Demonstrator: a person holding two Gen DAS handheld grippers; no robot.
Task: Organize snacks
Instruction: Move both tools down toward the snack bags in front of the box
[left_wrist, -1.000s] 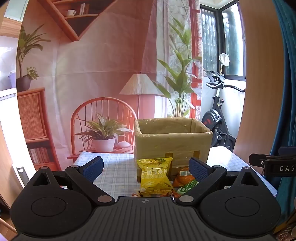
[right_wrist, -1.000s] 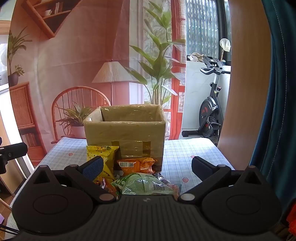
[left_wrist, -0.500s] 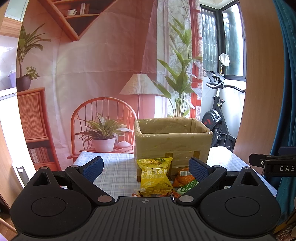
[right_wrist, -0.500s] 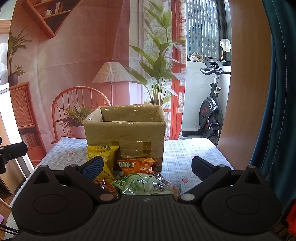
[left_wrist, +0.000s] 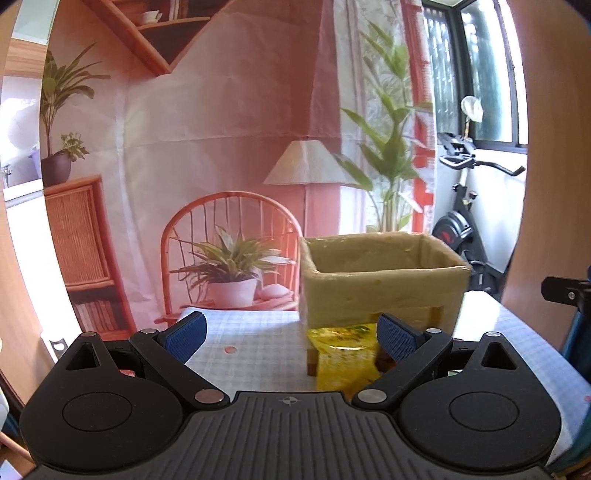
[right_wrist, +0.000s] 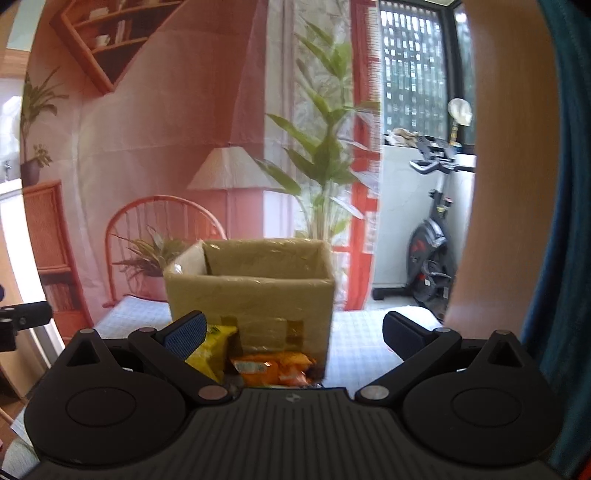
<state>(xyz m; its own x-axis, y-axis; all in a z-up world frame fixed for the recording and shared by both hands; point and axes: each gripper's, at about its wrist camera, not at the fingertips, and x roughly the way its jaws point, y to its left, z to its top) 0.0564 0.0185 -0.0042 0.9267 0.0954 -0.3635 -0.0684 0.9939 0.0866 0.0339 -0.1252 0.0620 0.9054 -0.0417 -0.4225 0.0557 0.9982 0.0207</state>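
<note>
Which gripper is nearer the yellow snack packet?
Left. The yellow snack packet lies between the left gripper fingers, toward its right one; it sits beyond the right gripper, behind its left finger.

Tan tape-covered cardboard box (left_wrist: 382, 288), glossy yellow snack packet (left_wrist: 343, 358) near it, orange snack packet (right_wrist: 271, 367) to the right; pale blue-and-white checked tablecloth (left_wrist: 258, 354) with small red dots; black gripper fingers with blue ribbed pads (left_wrist: 183, 336)
</note>
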